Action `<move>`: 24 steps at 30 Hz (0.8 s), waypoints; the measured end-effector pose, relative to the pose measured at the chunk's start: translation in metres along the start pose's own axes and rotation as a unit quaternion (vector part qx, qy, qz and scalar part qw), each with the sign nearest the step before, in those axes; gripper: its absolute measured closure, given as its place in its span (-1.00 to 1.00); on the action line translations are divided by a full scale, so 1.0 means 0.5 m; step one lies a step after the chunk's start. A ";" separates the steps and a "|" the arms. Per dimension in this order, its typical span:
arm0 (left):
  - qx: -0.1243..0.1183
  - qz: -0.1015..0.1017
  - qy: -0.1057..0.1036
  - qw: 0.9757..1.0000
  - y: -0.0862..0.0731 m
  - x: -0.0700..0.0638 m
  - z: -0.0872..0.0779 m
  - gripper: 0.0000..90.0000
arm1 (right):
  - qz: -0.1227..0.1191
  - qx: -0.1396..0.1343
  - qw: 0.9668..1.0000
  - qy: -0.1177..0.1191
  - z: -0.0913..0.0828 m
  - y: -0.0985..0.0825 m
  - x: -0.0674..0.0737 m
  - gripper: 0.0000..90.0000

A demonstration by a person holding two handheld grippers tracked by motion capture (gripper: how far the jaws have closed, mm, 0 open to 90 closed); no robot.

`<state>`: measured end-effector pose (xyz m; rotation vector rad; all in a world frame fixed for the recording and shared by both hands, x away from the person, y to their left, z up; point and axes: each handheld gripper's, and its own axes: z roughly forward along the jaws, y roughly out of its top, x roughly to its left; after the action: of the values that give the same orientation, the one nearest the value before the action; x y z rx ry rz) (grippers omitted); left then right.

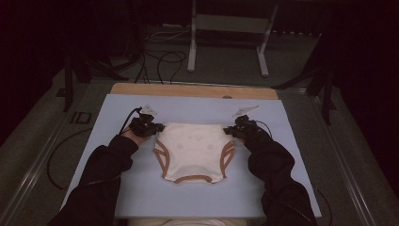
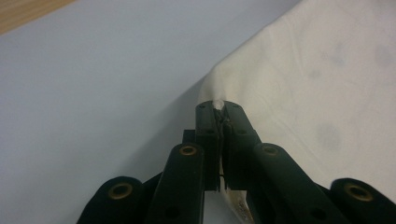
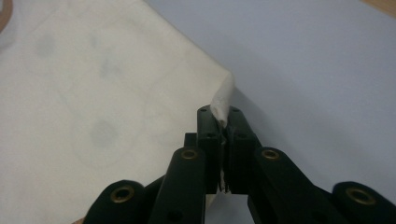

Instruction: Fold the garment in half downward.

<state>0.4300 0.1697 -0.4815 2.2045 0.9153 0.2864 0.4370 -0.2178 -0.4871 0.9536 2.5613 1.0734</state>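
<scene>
My left tool (image 2: 219, 108) is pinched on the cream garment's (image 1: 193, 150) far left corner, my right tool (image 3: 223, 122) on its far right corner; it lies flat on the table (image 1: 197, 106). Both bites look thin, so uneven pulling could slip a corner free.

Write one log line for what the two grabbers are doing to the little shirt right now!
left gripper: shut on shirt corner | right gripper: shut on other corner | shirt: flat on mat
</scene>
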 end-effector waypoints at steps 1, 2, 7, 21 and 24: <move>0.001 0.001 0.000 1.000 0.002 0.002 0.001 0.94 | 0.005 0.001 1.000 -0.003 0.002 0.001 -0.002 0.94; 0.000 0.001 0.001 1.000 0.003 0.003 0.003 0.94 | 0.007 0.001 1.000 -0.002 0.004 0.001 -0.004 0.94; -0.005 -0.008 0.002 1.000 0.009 0.011 0.010 0.94 | 0.013 0.003 1.000 -0.012 0.015 0.002 -0.016 0.94; 0.003 -0.022 0.015 1.000 0.013 0.032 0.037 0.93 | 0.033 0.003 0.999 -0.024 0.044 0.010 -0.039 0.93; 0.004 -0.030 0.016 0.999 0.013 0.036 0.047 0.93 | 0.037 0.008 0.999 -0.029 0.051 0.011 -0.041 0.93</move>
<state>0.4571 0.1663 -0.4952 2.1818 0.9997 0.2906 0.4661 -0.2134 -0.5026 1.0751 2.5097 1.0316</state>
